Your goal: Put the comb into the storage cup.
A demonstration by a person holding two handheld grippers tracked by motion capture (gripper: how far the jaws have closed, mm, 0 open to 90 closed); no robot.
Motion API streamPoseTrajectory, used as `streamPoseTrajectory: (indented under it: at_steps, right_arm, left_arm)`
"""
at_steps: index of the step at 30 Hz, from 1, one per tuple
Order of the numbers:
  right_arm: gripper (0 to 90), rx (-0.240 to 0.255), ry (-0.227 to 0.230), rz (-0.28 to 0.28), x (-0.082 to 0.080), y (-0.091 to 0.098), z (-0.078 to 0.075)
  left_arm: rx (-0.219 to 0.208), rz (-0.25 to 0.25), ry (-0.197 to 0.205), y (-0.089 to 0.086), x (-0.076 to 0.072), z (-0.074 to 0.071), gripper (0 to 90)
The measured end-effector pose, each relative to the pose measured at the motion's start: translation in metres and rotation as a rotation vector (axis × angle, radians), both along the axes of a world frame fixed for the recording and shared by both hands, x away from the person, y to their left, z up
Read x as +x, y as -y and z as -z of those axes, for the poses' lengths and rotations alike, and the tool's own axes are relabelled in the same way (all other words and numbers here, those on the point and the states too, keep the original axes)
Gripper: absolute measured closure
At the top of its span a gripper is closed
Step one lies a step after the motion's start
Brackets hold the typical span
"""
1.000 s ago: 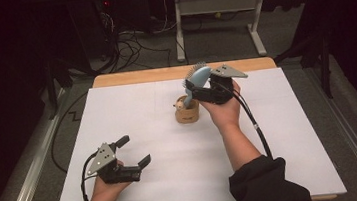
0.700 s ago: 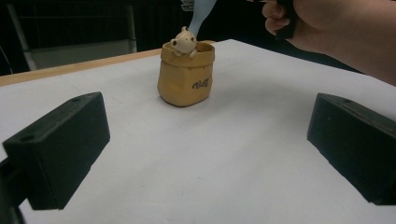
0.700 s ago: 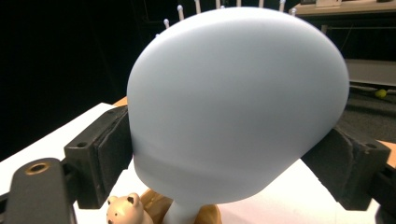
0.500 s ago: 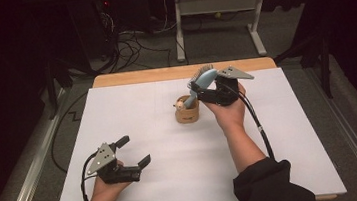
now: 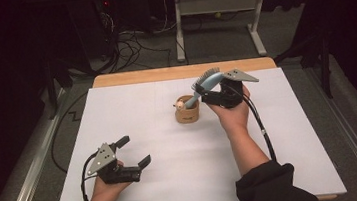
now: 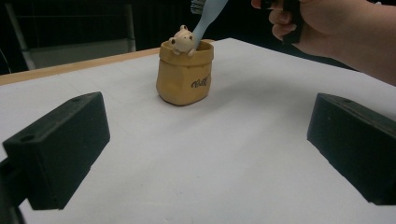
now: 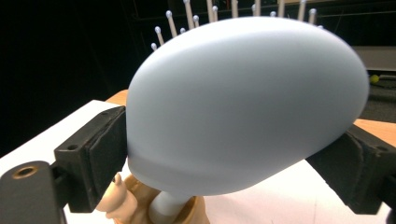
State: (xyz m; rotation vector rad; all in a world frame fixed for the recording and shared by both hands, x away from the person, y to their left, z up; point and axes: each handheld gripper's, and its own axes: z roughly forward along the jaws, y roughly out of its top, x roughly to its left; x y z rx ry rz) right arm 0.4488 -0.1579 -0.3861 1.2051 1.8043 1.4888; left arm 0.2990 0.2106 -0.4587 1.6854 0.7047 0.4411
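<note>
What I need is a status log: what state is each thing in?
Hairbrush: handle down in the holder, head up, leaning.
Holder: upright on the table.
Right gripper: jaws have just been opening, brush head between them; contact unclear.
Left gripper: open, empty.

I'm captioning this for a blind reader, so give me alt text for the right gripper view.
The rounded pale blue back of a hairbrush sits between the right gripper's two black jaws, which have just been opening, its ball-tipped bristles pointing away. Its handle goes down into a tan holder bearing a small figurine, on a white table.
</note>
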Motion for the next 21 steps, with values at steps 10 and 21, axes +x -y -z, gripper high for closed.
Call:
streamPoseTrajectory:
  at_steps: [10,21]
  right_arm:
    - [8.2,-0.018,-0.005,0.013,-0.0012,0.0018,0.0014]
    - [4.8,-0.027,-0.010,0.016,-0.0023,0.0036,0.0019]
  left_arm:
    - [0.003,-0.006,-0.003,-0.0013,0.0005,0.0006,0.0]
    - [0.003,-0.010,-0.006,-0.0021,0.0000,0.0010,0.0]
